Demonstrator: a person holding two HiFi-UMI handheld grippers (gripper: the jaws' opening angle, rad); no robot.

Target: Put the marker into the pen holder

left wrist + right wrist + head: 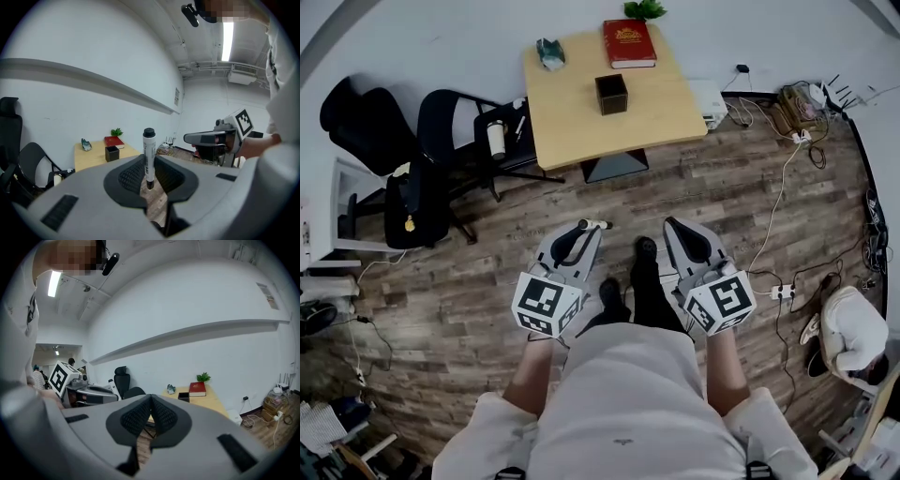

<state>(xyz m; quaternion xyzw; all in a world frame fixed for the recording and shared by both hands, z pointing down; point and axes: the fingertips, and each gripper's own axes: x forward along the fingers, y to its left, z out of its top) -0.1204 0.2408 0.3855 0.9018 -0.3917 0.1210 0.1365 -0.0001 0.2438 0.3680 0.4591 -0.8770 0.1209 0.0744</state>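
My left gripper point(581, 231) point(150, 168) is shut on a white marker point(149, 157) with black caps, which stands upright between its jaws; in the head view the marker point(594, 224) lies crosswise at the jaw tips. My right gripper point(675, 227) point(151, 409) is shut with nothing in it. Both are held over the wooden floor, well short of the table. The black square pen holder point(611, 94) point(111, 153) point(183, 397) stands in the middle of the light wooden table point(572, 112).
On the table also lie a red book point(629, 43), a small teal object point(549, 53) and a green plant point(645, 9) at the far edge. Black chairs point(441, 150) stand left of the table. Cables and a power strip point(780, 292) run along the right.
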